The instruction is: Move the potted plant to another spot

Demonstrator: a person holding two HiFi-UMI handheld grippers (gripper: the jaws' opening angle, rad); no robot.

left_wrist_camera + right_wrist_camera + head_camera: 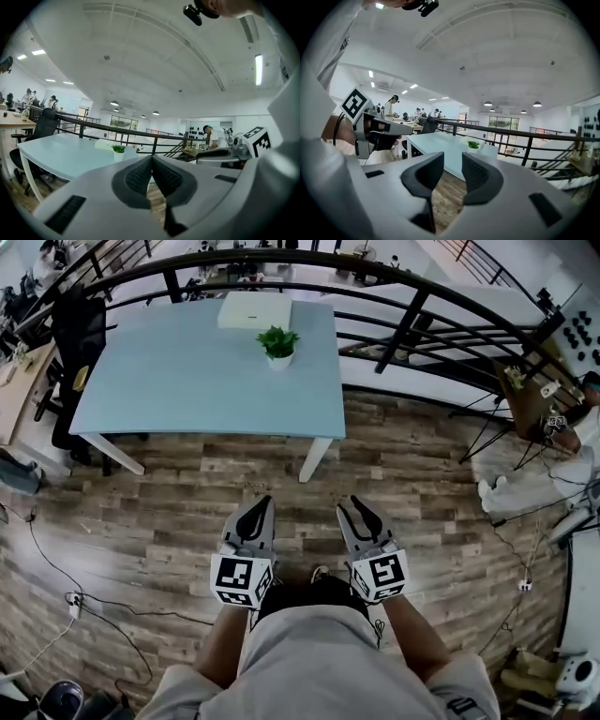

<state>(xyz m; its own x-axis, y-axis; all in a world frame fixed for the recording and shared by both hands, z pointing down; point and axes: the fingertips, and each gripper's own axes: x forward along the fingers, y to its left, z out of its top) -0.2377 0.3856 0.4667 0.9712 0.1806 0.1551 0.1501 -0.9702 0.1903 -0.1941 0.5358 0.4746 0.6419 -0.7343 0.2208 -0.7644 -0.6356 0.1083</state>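
Wood-plank floor (169, 512) stretches under you, and ahead a pale blue table (187, 390) stands against a black railing (403, 310). The potted plant (278, 345) sits upright toward the table's far right part, just in front of a flat white box (254, 310).

You hold both grippers low before your body, pointing at the table and well short of it. Your left gripper (262, 505) has its jaws pressed together with nothing in them. Your right gripper (352, 507) has its jaws a little apart, also empty.

The plant lies ahead between the two lines your grippers point along, nearer the left one's. I judge you must step up to the near edge and reach across most of the tabletop. A side grip on the white pot, below the leaves, looks right, and it will need wider jaws.
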